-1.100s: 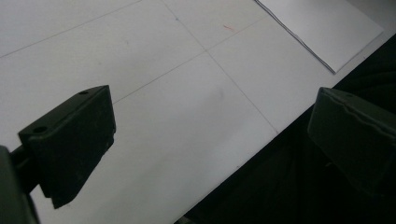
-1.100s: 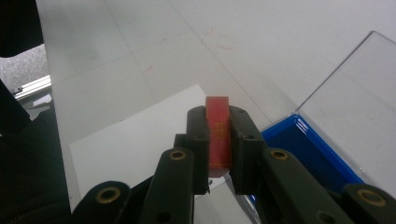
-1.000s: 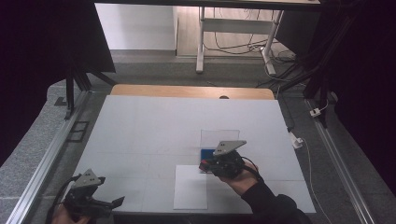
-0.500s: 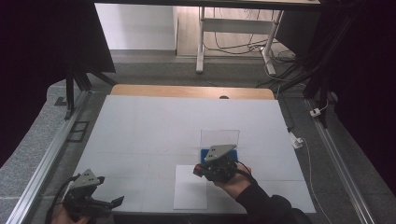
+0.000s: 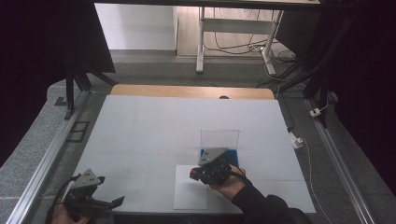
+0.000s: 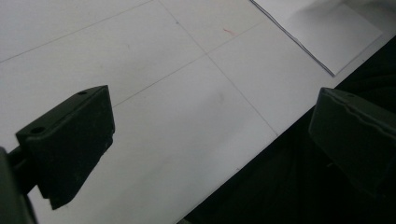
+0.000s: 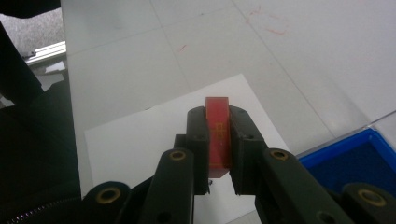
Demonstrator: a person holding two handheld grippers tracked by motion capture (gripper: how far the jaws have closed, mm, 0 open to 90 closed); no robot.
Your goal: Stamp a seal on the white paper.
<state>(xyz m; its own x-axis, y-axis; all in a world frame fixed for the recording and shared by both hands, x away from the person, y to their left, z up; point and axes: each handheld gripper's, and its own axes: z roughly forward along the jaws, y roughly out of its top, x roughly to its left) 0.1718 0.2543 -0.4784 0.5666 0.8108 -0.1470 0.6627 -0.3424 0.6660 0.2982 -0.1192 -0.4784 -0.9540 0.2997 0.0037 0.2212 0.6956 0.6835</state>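
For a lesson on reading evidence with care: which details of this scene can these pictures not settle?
- Red block: the right gripper clamps it, its sides hidden by the jaws; the marking is too blurred to read.
- Blue tray, high view: mostly behind that gripper; contents unclear.
- White sheet, left gripper view: cut off by the top edge.

White table [image 5: 154, 126] fills middle, wooden strip [image 5: 191, 91] along far edge. Right gripper [image 5: 195, 174] near centre-right, held over white sheet [image 5: 187, 198], small red thing [image 5: 192, 175] at its tip. Blue tray [image 5: 233, 156] just beyond it, clear upright panel [image 5: 219, 138] at tray's far side. Left gripper [image 5: 119, 201] at near-left corner, jaws apart, over table's near edge.
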